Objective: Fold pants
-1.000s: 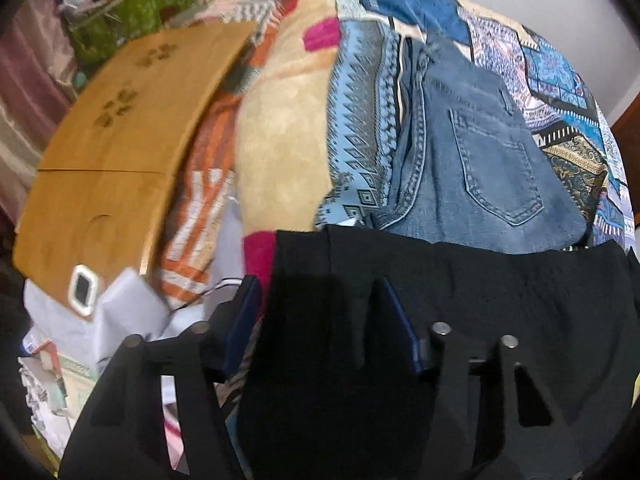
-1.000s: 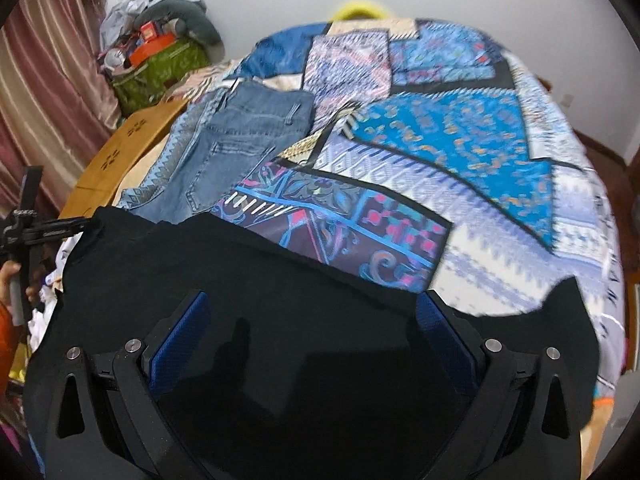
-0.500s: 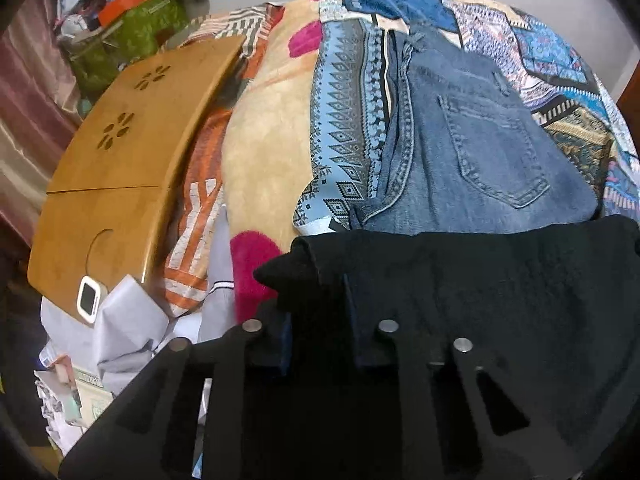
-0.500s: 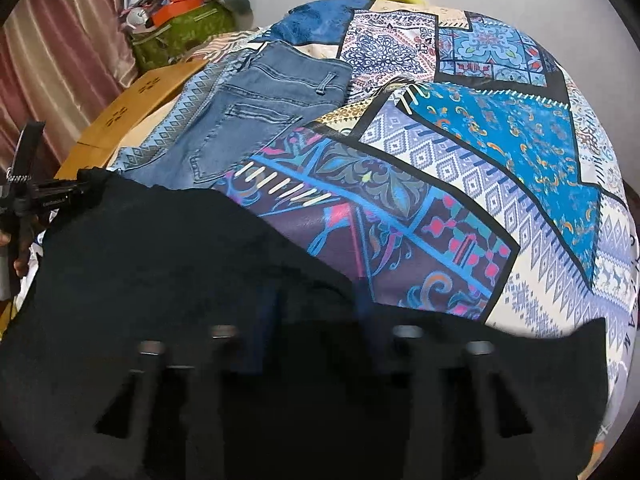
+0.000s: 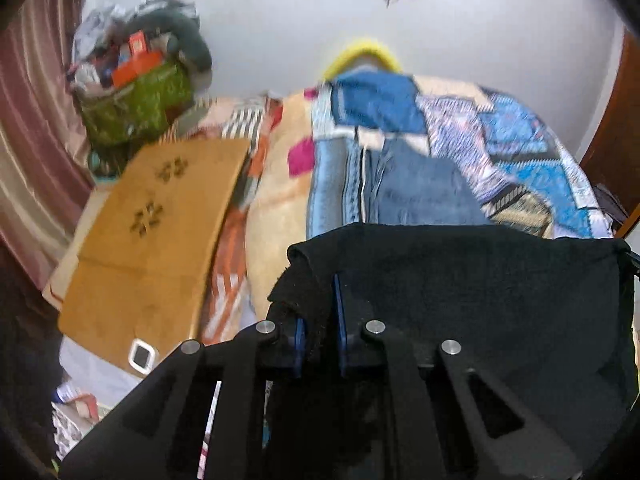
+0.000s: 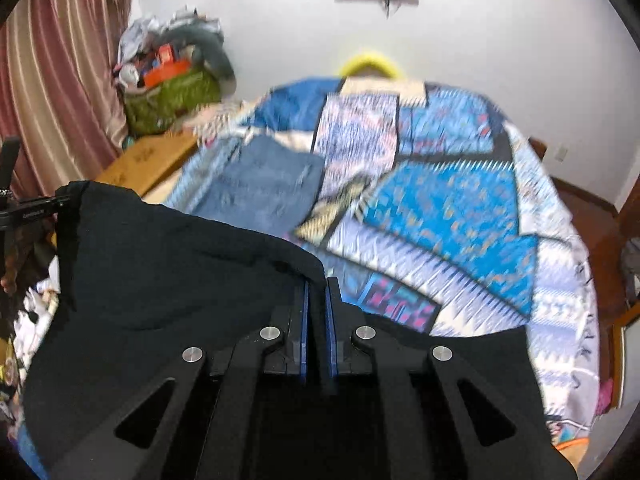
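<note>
The black pants (image 5: 460, 280) hang stretched between my two grippers above the near end of the bed. My left gripper (image 5: 318, 320) is shut on their left top corner, with cloth bunched between the blue pads. My right gripper (image 6: 316, 304) is shut on the right top corner of the black pants (image 6: 168, 264). The left gripper also shows at the left edge of the right wrist view (image 6: 24, 212), holding the far corner.
Folded blue jeans (image 5: 420, 192) (image 6: 264, 184) lie on the patchwork bedspread (image 6: 440, 200). A wooden lap table (image 5: 156, 224) lies on the bed's left side. A green bag of clutter (image 5: 136, 108) stands by the curtain. A wooden door (image 5: 616, 128) is at right.
Both grippers closed on the black pants' top edge and lifted it. Both cameras tilted up, so the wall and the far end of the bed came into view.
</note>
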The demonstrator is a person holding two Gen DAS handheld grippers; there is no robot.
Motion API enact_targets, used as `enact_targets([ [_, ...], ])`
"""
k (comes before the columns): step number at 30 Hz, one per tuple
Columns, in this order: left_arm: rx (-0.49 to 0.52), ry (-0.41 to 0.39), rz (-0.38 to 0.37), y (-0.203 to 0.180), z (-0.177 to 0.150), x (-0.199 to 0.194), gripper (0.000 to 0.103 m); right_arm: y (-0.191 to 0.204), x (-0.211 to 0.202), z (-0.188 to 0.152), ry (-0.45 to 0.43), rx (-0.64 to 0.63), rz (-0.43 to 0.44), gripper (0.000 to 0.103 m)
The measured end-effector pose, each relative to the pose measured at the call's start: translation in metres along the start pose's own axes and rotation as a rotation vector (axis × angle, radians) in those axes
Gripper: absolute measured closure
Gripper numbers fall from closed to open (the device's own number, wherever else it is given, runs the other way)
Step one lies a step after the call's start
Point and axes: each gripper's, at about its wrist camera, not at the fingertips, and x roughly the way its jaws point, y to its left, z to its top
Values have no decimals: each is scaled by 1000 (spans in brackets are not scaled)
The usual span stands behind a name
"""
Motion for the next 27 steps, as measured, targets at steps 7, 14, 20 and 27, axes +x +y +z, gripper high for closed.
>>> enact_targets([
  [7, 10, -25, -20, -2, -24, -46, 93, 23, -46, -22, -11, -44, -1, 97],
  [14, -33, -13, -45, 13, -75, -90, 93, 45, -87, -56, -11, -48, 38, 97],
  [20, -30, 7, -44, 18, -127, -120, 93, 58, -106, -94, 8, 5, 72, 97],
  [27, -70, 86, -41, 27, -188, -117, 93, 77, -108, -147, 68, 30, 80, 96],
])
